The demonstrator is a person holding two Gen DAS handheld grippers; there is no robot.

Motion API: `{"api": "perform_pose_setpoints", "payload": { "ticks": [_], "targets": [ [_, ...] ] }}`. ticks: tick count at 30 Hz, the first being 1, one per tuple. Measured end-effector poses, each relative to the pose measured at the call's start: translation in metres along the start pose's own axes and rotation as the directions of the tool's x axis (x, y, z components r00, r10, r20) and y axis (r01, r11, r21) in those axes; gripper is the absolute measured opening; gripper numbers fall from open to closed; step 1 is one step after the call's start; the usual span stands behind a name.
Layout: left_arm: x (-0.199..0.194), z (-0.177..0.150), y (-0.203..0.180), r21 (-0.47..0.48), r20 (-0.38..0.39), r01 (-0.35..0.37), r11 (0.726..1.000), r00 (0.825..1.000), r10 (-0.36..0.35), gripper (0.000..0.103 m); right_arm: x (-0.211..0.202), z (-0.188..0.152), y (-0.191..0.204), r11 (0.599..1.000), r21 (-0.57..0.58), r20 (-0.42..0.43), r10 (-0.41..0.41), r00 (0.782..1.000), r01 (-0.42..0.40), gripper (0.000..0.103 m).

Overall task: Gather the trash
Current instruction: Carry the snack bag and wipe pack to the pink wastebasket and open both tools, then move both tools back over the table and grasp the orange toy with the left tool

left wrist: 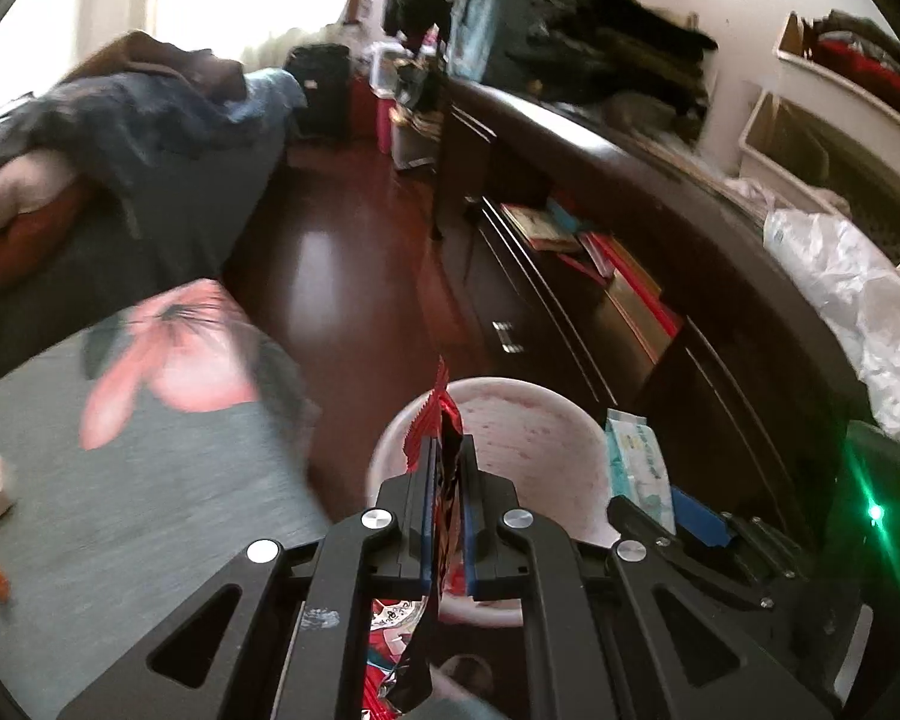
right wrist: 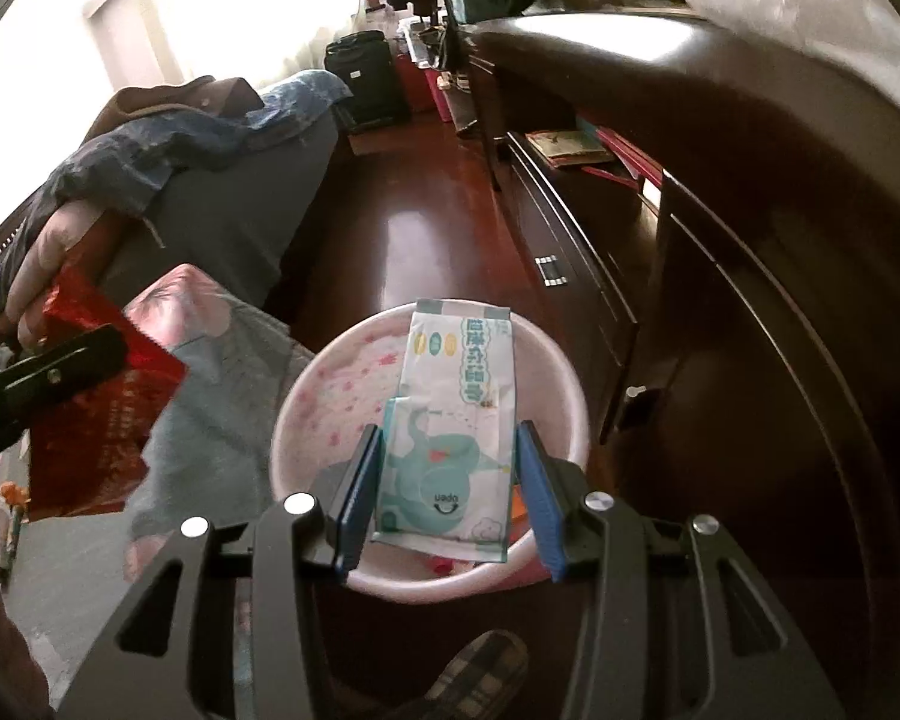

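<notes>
**Two wrappers over a pink bin in a cluttered bedroom**

While glossy reddish-brown wooden floor point(right wrist: 426, 228) runs between a bed and a long dark wooden cabinet point(right wrist: 750, 240), a round pale-pink plastic trash bin with a speckled pink inside point(right wrist: 330, 396) stands on it just beside the bed's grey cover printed with large pink flowers point(left wrist: 168, 360). Clothes lie heaped on the bed and on the cabinet top, books show in an open shelf point(left wrist: 570, 234), and bright light comes from a window at the far end.

The left gripper point(left wrist: 447, 516) has its blue-padded fingers pinched tight on a crinkled red and black foil snack wrapper point(left wrist: 444, 438), held above the bin's near rim; its white print is too blurred to read.

The right gripper point(right wrist: 450, 492) stands wide, its fingers apart on either side of a flat teal-and-white wet-wipe packet with an elephant drawing point(right wrist: 450, 420); whether they touch it cannot be told. The packet hangs over the bin's mouth. It reads "uado" beneath large teal Chinese characters.
</notes>
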State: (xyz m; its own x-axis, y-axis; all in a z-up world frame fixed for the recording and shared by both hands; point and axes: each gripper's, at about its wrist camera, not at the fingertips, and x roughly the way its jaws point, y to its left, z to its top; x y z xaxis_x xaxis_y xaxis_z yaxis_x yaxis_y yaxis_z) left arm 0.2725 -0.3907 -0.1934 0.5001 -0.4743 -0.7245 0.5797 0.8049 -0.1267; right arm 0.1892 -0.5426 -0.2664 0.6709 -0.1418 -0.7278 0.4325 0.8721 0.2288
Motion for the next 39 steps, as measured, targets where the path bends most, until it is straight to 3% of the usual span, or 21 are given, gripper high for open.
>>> {"api": "perform_pose_setpoints", "payload": {
  "ticks": [4, 6, 8, 12, 17, 21, 30, 33, 36, 37, 39],
  "targets": [
    [0.034, 0.009, -0.011, 0.023, -0.038, 0.016, 1.000, 0.999, -0.015, 0.013, 0.024, 0.003, -0.010, 1.000, -0.001, -0.015, 0.029, 0.999, -0.029, 0.048],
    [0.039, 0.012, -0.013, 0.025, -0.041, 0.012, 1.000, 0.999, -0.011, 0.038, 0.034, 0.003, -0.013, 1.000, -0.006, -0.025, 0.029, 0.999, -0.029, 0.051],
    [0.040, 0.014, -0.011, 0.010, -0.020, -0.001, 1.000, 1.000, 0.001, 0.056, 0.039, 0.002, -0.015, 1.000, -0.010, -0.026, 0.021, 0.999, -0.021, 0.054],
    [0.028, 0.017, -0.006, -0.009, 0.031, -0.013, 1.000, 0.999, 0.013, 0.081, 0.038, -0.002, -0.014, 1.000, -0.013, -0.021, 0.002, 1.000, -0.002, 0.057],
    [0.000, 0.013, 0.002, -0.011, 0.084, -0.052, 0.999, 0.995, 0.052, 0.084, 0.025, -0.003, -0.009, 1.000, -0.017, -0.019, -0.013, 1.000, 0.012, 0.060],
    [-0.026, 0.002, 0.010, -0.014, 0.116, -0.087, 0.996, 0.989, 0.088, 0.087, 0.003, -0.003, 0.006, 0.999, -0.041, 0.005, -0.007, 1.000, 0.008, 0.069],
    [-0.089, -0.030, 0.066, -0.105, 0.138, -0.268, 0.958, 0.950, 0.281, 0.093, -0.062, -0.007, 0.079, 0.978, -0.201, 0.078, 0.065, 0.995, -0.048, 0.080],
    [-0.105, -0.042, 0.096, -0.160, 0.117, -0.334, 0.929, 0.928, 0.353, 0.093, -0.076, -0.013, 0.108, 0.963, -0.256, 0.084, 0.103, 0.991, -0.078, 0.082],
    [-0.116, -0.054, 0.127, -0.209, 0.101, -0.414, 0.886, 0.892, 0.441, 0.093, -0.084, -0.020, 0.136, 0.944, -0.309, 0.073, 0.143, 0.987, -0.114, 0.082],
    [-0.117, -0.059, 0.140, -0.219, 0.090, -0.458, 0.862, 0.870, 0.485, 0.093, -0.085, -0.023, 0.145, 0.938, -0.325, 0.069, 0.153, 0.986, -0.123, 0.082],
    [-0.114, -0.064, 0.157, -0.226, 0.076, -0.494, 0.840, 0.850, 0.521, 0.093, -0.087, -0.027, 0.160, 0.926, -0.350, 0.057, 0.171, 0.984, -0.141, 0.082]
  ]
}}
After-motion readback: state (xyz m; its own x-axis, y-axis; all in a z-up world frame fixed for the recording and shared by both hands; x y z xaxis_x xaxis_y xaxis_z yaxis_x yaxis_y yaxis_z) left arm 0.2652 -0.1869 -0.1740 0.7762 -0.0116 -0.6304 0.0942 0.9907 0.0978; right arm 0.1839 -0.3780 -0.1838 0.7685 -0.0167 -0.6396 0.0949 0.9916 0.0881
